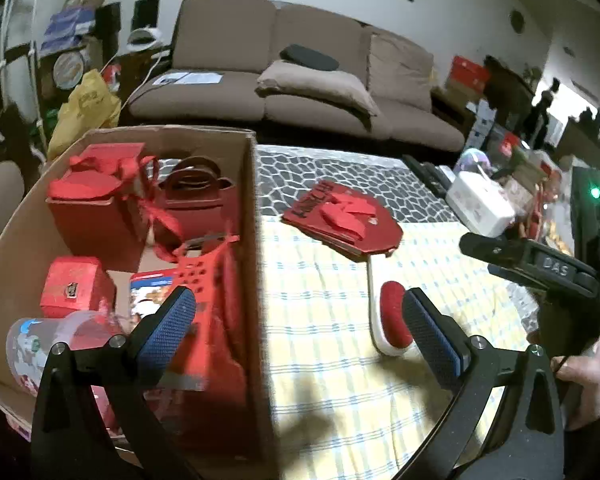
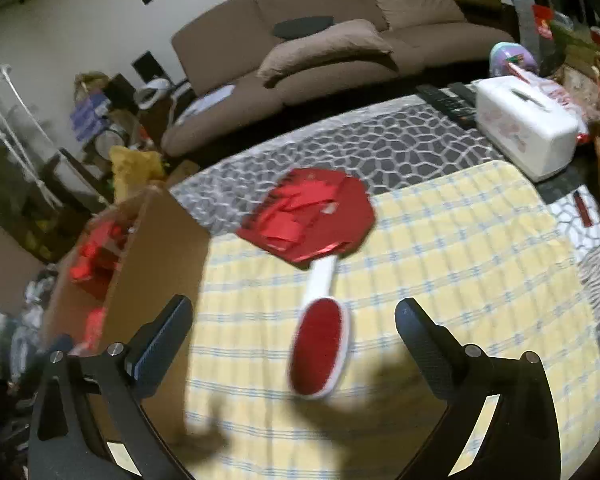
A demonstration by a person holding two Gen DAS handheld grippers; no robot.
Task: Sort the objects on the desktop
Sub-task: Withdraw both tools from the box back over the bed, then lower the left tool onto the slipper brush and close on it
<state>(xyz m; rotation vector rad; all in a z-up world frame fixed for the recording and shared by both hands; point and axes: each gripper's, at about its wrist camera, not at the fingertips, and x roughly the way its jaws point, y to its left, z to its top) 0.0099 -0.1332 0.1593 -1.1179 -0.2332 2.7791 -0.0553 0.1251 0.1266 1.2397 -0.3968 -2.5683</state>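
We take the lint brush as the next thing to sort: it lies flat on the yellow checked cloth, its oval red pad facing up and its white handle running away from us until the tip slips under the flattened red gift bag. It looks light and rigid, a plastic shell with a velvety face, so we judge it will lift easily and will not bend, though the smooth white handle may be a little slippery between hard pads; the sides of the oval head, or the handle just above it, seem the safest places to take hold (the far end is pinned by the bag, so a straight upward pull may drag the bag along). The right gripper hovers above the head with its jaws spread wide and nothing between the pads, the brush showing in the gap but untouched. The left gripper is likewise wide open and empty, straddling the wall of the cardboard box, which already holds red gift bags, a small red box and a printed plastic cup. The box stands just beside the cloth, to the brush's left, so we expect a short carry once the brush is held.
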